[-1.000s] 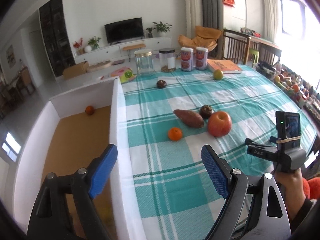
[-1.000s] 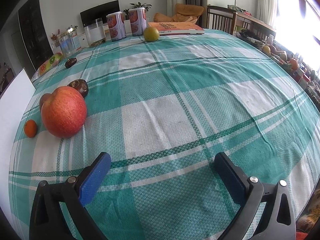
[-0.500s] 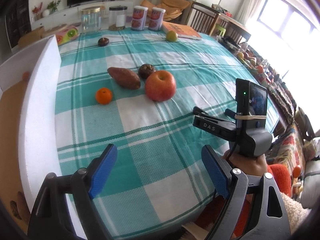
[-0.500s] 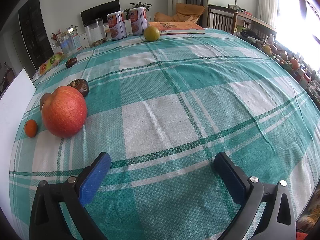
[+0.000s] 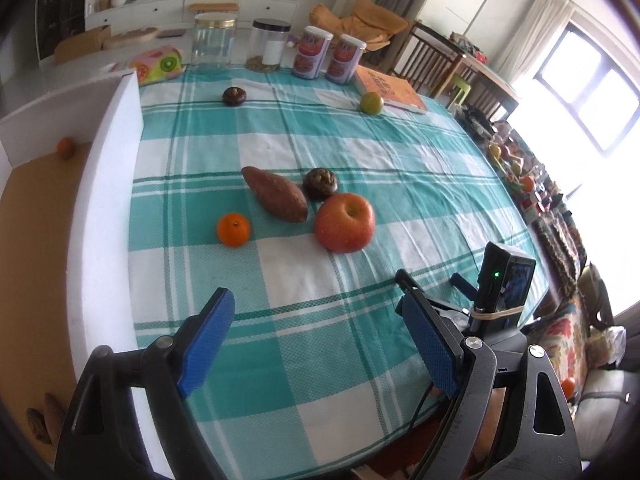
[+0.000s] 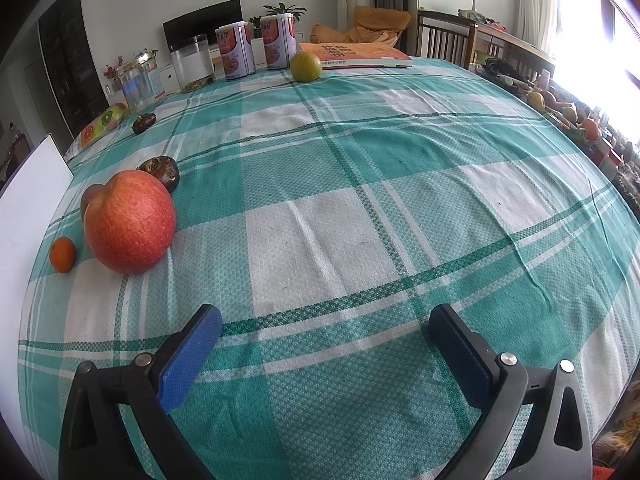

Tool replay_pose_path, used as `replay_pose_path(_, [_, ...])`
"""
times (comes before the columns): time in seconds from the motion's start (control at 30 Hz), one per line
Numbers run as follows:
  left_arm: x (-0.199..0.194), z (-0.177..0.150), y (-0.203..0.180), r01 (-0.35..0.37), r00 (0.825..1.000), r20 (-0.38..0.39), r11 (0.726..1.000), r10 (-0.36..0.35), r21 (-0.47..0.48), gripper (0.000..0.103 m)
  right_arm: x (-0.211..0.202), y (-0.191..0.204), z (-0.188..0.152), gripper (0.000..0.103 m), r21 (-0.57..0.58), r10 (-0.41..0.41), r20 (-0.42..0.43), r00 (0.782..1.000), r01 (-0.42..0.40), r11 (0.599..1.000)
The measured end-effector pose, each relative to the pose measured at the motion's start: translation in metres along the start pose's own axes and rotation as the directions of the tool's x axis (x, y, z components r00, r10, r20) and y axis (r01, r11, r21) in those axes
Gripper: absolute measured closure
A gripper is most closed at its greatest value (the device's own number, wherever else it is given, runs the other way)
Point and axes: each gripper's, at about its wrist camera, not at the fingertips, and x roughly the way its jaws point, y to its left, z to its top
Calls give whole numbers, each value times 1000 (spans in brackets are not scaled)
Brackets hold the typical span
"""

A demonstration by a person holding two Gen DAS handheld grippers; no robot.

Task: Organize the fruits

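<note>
Left gripper [image 5: 316, 328]: your jaws gape, empty.
Right gripper [image 6: 324, 340]: also spread, empty.
Sweet potato [image 5: 274, 194]: ahead of your left gripper, long axis running far-left to near-right, beside the apple [image 5: 345, 223].

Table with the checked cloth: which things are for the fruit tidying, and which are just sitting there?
For the job:
big red apple
small orange tangerine
round yellow-green fruit
white foam box with brown floor

Just lying about:
clear glass jar with gold lid
two red-labelled tins
orange book

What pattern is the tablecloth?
Teal-and-white plaid tablecloth with thin dark-green stripes; clearest in the right wrist view.
</note>
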Motion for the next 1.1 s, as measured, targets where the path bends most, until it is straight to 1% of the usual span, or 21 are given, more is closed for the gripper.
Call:
replay_pose_path(0.13, [2, 0, 9, -45, 999, 0, 999, 45, 17, 15, 0, -1, 0, 0, -1, -3, -1, 1000, 3, 1000])
replay_pose_path(0.2, [7, -1, 18, -62, 998, -5, 998, 62, 1, 15, 0, 1, 0, 0, -4, -4, -2, 1000, 4, 1000])
replay_pose_path(0.37, [30, -5, 23, -85, 995, -51, 996, 84, -16, 16, 0, 1, 0, 0, -3, -3, -2, 1000, 3, 1000])
replay_pose_path(0.4, [36, -6, 21, -97, 994, -53, 995, 96, -15, 16, 0, 1, 0, 0, -4, -3, -2, 1000, 3, 1000])
replay_pose_path(0.47, [47, -8, 17, -137, 990, -29, 990, 136, -19, 16, 0, 1, 0, 0, -4, -3, -2, 1000, 3, 1000])
replay_pose_path(0.5, [53, -10, 15, -164, 986, -6, 986, 164, -20, 16, 0, 0, 0, 0, -4, -3, -2, 1000, 3, 1000])
replay_pose_path(0.53, [59, -10, 14, -202, 979, 24, 979, 203, -19, 16, 0, 1, 0, 0, -3, -2, -1, 1000, 2, 1000])
replay_pose_path(0.6, [76, -9, 16, -296, 952, 74, 955, 296, -13, 16, 0, 0, 0, 0, -4, -2, -2, 1000, 2, 1000])
replay_pose_path(0.63, [84, -8, 18, -329, 941, 86, 944, 328, -10, 17, 0, 1, 0, 0, -4, -1, -2, 1000, 1, 1000])
replay_pose_path(0.67, [92, -6, 21, -352, 932, 90, 936, 351, -10, 18, 0, 1, 0, 0, -4, 0, -1, 1000, 0, 1000])
replay_pose_path(0.7, [98, -3, 26, -361, 928, 96, 932, 361, -16, 18, 0, 2, 0, 0, -3, 2, -1, 1000, -2, 1000])
replay_pose_path(0.73, [102, -1, 31, -359, 927, 104, 933, 360, -28, 18, 0, 1, 0, 0, -3, 3, -1, 1000, -3, 1000])
replay_pose_path(0.77, [105, 2, 35, -353, 928, 109, 935, 355, -41, 20, 0, 2, 0, 0, -3, 4, -1, 1000, -4, 1000])
replay_pose_path(0.83, [109, 6, 43, -339, 932, 115, 939, 344, -64, 29, 0, 2, -1, 0, -5, 2, -2, 1000, -2, 1000])
replay_pose_path(0.87, [111, 7, 46, -335, 932, 120, 940, 341, -68, 31, 0, 2, -1, 0, -5, 2, -2, 1000, -2, 1000])
replay_pose_path(0.9, [112, 7, 47, -333, 933, 124, 941, 339, -68, 37, 0, 1, -1, 0, -3, 4, -1, 1000, -4, 1000])
replay_pose_path(0.93, [113, 8, 48, -328, 934, 128, 942, 334, -67, 46, 0, 2, -1, 0, -2, 5, 0, 1000, -5, 1000])
replay_pose_path(0.97, [113, 8, 49, -318, 937, 133, 946, 325, -68, 51, 0, 1, 0, 0, -2, 6, 0, 1000, -6, 1000])
replay_pose_path(1.0, [113, 7, 49, -299, 942, 137, 952, 306, -67, 63, 0, 1, 0, 0, -1, 7, 0, 1000, -7, 1000])
replay_pose_path(1.03, [113, 6, 47, -280, 948, 142, 958, 285, -58, 71, 0, 0, 0, 0, 1, 10, 1, 1000, -10, 1000])
replay_pose_path(1.1, [111, 3, 40, -290, 945, 151, 957, 289, -17, 72, -1, -1, -1, 0, 11, 27, 8, 1000, -27, 1000])
